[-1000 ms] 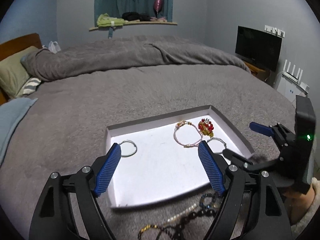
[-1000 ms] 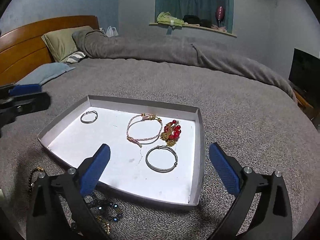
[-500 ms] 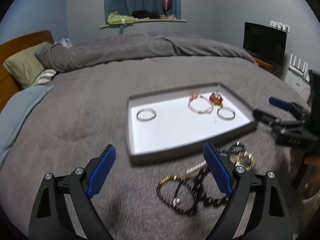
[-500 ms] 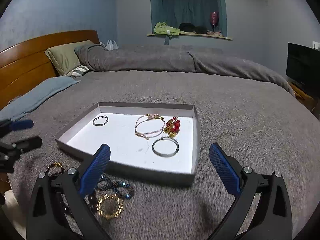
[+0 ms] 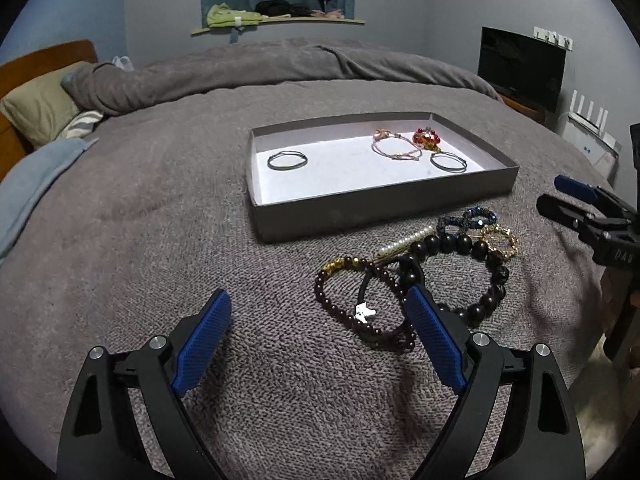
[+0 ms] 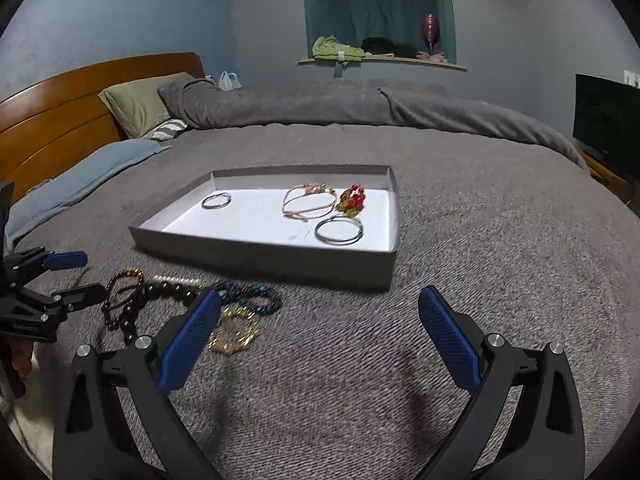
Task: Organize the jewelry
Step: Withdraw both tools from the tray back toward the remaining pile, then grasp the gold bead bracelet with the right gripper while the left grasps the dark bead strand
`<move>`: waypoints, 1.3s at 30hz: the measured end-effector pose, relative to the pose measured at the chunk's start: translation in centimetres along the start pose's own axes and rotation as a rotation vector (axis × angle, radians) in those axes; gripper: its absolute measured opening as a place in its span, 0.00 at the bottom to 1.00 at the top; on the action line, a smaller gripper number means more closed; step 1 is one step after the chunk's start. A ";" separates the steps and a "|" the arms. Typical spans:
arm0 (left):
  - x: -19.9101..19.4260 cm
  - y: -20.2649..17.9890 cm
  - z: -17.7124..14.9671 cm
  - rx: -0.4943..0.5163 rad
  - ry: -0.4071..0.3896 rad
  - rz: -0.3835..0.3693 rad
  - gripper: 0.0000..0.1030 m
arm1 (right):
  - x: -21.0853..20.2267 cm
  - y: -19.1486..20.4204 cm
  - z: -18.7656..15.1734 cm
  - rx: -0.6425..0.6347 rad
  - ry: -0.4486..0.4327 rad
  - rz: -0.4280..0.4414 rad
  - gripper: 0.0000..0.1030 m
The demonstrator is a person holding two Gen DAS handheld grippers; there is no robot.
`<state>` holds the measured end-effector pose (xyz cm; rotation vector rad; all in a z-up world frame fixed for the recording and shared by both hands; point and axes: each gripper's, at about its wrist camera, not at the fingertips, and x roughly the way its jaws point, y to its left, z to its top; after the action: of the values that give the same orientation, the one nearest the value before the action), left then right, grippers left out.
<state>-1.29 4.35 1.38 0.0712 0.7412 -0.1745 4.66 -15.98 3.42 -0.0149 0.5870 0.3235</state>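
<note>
Left gripper (image 5: 316,322) apart | right gripper (image 6: 320,320) apart | tray (image 5: 384,210): 4 bracelets

Open grey blanket (image 5: 160,220) between my left gripper (image 5: 320,336) and the tray (image 5: 360,216), tangled bracelet pile (image 5: 432,272) crowding my right finger, tray's near wall blocking low reach, my right gripper (image 6: 320,340) facing bare blanket ahead.

A dim blue-walled bedroom: grey-blanketed bed (image 6: 460,168), wooden headboard (image 6: 72,100), curtained window (image 6: 378,4), dark television (image 5: 520,68).
</note>
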 end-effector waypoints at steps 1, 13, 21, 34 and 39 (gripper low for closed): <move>0.0 0.1 0.0 -0.005 -0.002 0.000 0.87 | 0.1 0.2 -0.1 -0.006 0.009 0.015 0.95; 1.9 0.3 0.4 -0.013 0.051 -0.047 0.40 | 1.2 2.3 -0.7 -0.085 0.048 0.033 0.95; 3.4 0.4 0.7 -0.028 0.109 -0.080 0.18 | 1.7 2.9 -0.7 -0.104 0.071 0.026 0.89; 1.3 -0.3 1.0 0.020 -0.015 -0.086 0.06 | 2.3 3.9 -1.3 -0.116 0.130 0.106 0.55; -0.4 0.3 1.5 0.001 -0.101 -0.087 0.06 | 2.4 4.5 -1.5 -0.155 0.144 0.104 0.47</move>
<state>-0.53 4.51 2.75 0.0310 0.6440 -0.2597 4.31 -11.18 1.22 -0.1578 0.7057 0.4715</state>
